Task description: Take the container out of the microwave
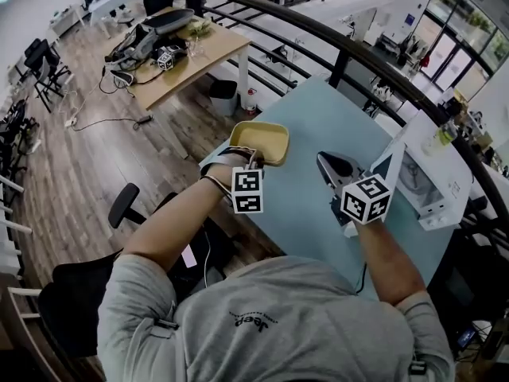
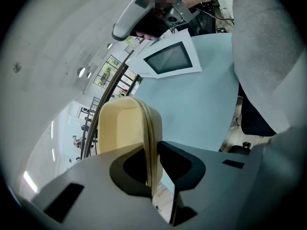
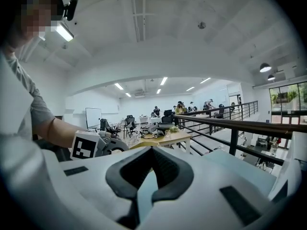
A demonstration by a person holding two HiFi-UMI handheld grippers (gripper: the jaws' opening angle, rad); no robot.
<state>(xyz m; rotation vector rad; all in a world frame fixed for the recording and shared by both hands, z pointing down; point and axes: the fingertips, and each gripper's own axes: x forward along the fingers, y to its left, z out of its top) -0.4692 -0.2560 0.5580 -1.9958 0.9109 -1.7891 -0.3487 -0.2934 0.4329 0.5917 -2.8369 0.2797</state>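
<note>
Left claw [image 2: 153, 163]: clamped on the rim of the yellow container [image 2: 120, 126], at the near corner of the blue table [image 1: 318, 118], well apart from the white microwave [image 1: 436, 183]. Right claw [image 3: 149, 169]: closed, empty. I judge removal done; setting down remains.

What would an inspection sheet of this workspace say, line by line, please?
Surface: light blue table, bare where visible.
Job's things: yellow container is outside the white microwave, at the table's left corner; the microwave stands at the right.
Clutter: nothing seen.
Grippers: left gripper shut on the container's rim; right gripper shut, empty.
Cables: one cable lies on the wood floor near the far desk.
Surroundings: black railing behind the table; bin; office chair.
</note>
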